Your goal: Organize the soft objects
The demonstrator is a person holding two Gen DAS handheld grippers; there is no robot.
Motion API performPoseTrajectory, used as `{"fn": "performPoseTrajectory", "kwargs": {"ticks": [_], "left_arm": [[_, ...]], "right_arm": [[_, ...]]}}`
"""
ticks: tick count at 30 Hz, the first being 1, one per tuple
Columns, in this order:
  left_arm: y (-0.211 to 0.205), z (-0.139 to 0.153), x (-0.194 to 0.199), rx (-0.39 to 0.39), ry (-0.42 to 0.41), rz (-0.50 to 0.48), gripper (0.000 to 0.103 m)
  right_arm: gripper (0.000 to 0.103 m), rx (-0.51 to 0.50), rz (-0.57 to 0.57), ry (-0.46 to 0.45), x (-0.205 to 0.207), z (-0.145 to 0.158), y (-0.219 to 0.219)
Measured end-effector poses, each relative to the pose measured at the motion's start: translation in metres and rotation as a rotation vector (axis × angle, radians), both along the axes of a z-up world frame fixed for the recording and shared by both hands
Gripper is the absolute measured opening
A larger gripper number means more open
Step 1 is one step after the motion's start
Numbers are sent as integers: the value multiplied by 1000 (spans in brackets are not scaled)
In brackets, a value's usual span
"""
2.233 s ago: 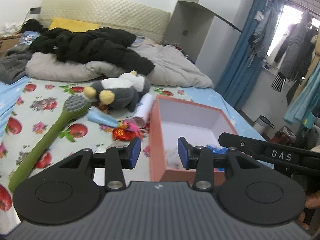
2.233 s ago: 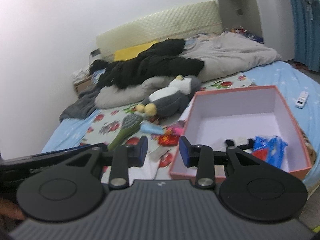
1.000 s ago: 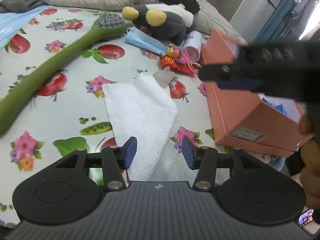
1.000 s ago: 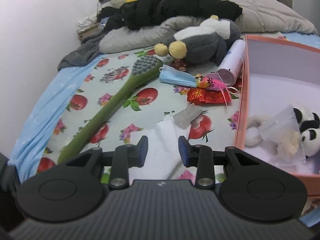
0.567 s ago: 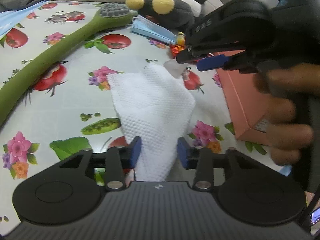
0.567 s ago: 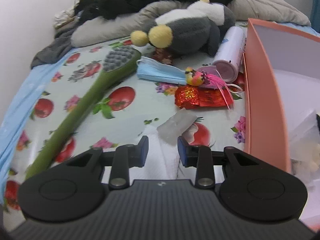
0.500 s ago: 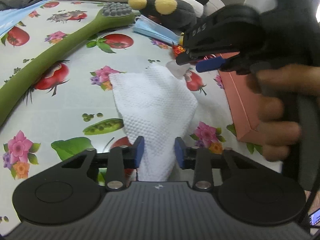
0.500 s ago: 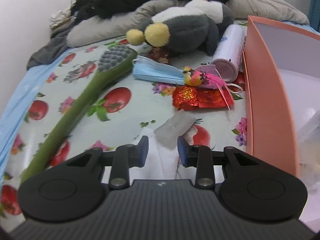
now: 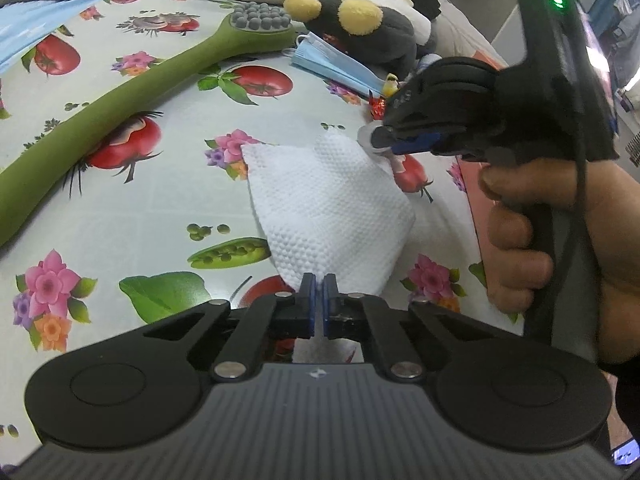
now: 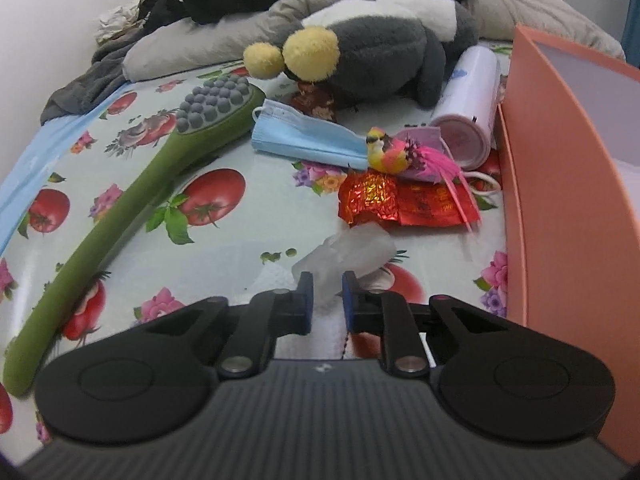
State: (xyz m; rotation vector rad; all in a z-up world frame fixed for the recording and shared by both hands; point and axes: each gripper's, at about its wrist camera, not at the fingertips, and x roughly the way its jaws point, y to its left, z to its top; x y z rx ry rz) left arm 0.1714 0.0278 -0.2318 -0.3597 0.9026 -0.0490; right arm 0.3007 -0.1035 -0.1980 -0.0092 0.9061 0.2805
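Note:
A white textured paper towel (image 9: 328,204) lies on the fruit-print bedsheet. My left gripper (image 9: 319,280) is shut on its near corner. My right gripper (image 10: 324,280) is closed on a small clear plastic packet (image 10: 348,254) at the towel's far corner; it also shows in the left wrist view (image 9: 384,142), held by a hand. A grey and white plush toy (image 10: 372,36) with yellow feet lies further back. The orange box (image 10: 568,152) stands at the right.
A long green massage brush (image 10: 132,204), a blue face mask (image 10: 304,140), a pink toy bird (image 10: 396,154), a red foil wrapper (image 10: 400,200) and a white cylinder (image 10: 472,104) lie on the sheet. Grey bedding and black clothes are piled behind.
Both grippers moved down to the sheet. My left gripper closed on the towel's near corner. My right gripper narrowed onto the clear packet.

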Motion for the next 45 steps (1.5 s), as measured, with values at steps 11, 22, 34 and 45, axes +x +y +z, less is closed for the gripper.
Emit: {"fn": "performPoseTrajectory", "kwargs": {"ticks": [11,22,34,45], "left_arm": [[13,12,-18,2,-9,77,3],[38,31,-59,25,-25,147,3],[31,33,-84,-9,21,80,4],[18,45,-83,40,9,-18,58]], "right_arm": [[18,25,65,-57,-36,33,-6],[18,-7,209,-40,-112,45,-8],[24,-92,169,38,-158,31,-43],[43,47,15,94,-155,30,-80]]}}
